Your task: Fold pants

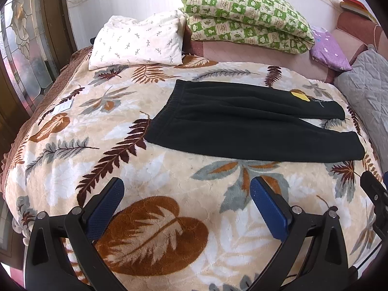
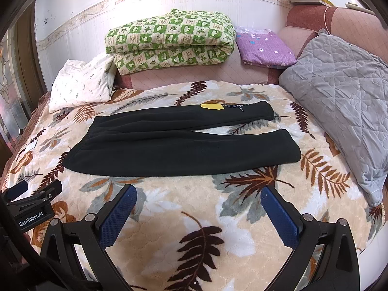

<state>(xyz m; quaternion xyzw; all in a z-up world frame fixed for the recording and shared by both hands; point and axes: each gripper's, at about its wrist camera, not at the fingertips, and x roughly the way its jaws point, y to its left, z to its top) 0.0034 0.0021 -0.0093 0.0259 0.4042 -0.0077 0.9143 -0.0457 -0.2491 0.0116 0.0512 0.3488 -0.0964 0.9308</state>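
Black pants (image 1: 242,126) lie flat across the middle of the bed, on the leaf-print blanket (image 1: 150,160), waistband toward the bed's left edge, legs slightly parted toward the right edge (a yellow tag (image 2: 212,106) rests on the far leg). Left gripper (image 1: 186,194) and right gripper (image 2: 198,201) hover above the near edge, jaws spread wide, holding nothing, clear of the pants.
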